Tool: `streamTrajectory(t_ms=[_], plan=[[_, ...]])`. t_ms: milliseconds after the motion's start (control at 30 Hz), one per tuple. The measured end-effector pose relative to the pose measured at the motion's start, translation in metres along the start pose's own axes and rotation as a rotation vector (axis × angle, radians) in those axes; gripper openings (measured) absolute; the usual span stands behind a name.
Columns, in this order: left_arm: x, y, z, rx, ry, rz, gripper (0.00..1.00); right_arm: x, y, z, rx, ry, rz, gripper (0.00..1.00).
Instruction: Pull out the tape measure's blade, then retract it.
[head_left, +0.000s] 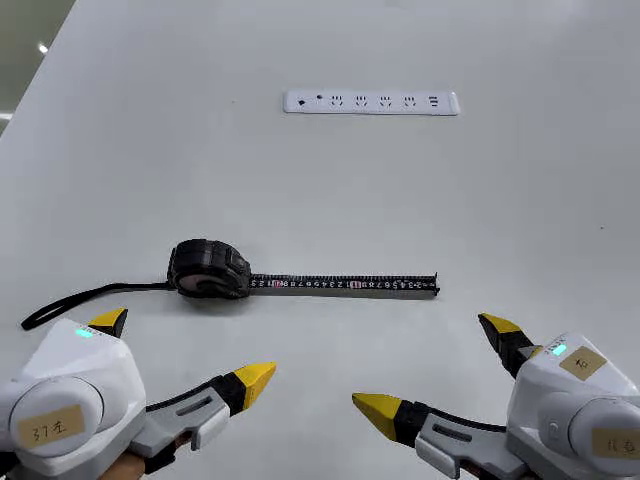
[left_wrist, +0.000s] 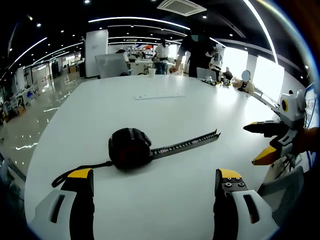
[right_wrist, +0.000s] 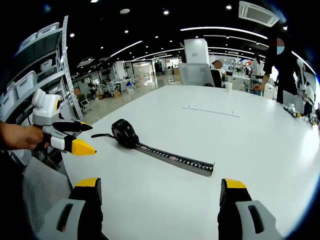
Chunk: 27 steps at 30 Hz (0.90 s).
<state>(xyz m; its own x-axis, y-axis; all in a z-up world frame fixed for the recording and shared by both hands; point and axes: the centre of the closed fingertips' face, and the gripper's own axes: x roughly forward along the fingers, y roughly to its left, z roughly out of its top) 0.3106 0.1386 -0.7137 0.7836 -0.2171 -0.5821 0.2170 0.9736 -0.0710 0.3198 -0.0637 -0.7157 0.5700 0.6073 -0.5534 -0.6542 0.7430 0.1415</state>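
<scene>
Looking down on a smooth white worktop (head_left: 120, 150) with a chunky black rubber-cased tape measure (head_left: 208, 268) lying near the middle, just ahead of both tools. Shows its dark numbered metal blade (head_left: 345, 285) drawn out to the right, flat on the surface, hooked tip free and touching nothing. Trails a thin black wrist strap (head_left: 90, 297) from the case's other side, curling off to the left. Finds a long white plastic power strip (head_left: 371, 102) farther back, well apart from the tape measure. Holds the left tongs (head_left: 183, 348), white-bodied with yellow-tipped black jaws, spread wide and empty, near the wrist strap and short of the case. Holds the right tongs (head_left: 436, 365), of the same look, likewise spread wide and empty, near the blade's tip but clear of it. From the left gripper view, frames case and blade between the parted jaws, with the right tongs at the right edge. From the right gripper view, frames the blade lying slantwise ahead and the left tongs gripped in a hand (right_wrist: 17, 136) at the left. Catches people (left_wrist: 161, 52) standing at far desks beyond the worktop.
</scene>
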Motion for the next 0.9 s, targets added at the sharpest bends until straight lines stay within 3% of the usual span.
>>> streamTrajectory(t_ms=[900], plan=[[0.029,0.016,-0.006,-0.084,0.012,0.052,0.96,0.009,-0.021,-0.017,-0.119,0.062,0.097,0.93]])
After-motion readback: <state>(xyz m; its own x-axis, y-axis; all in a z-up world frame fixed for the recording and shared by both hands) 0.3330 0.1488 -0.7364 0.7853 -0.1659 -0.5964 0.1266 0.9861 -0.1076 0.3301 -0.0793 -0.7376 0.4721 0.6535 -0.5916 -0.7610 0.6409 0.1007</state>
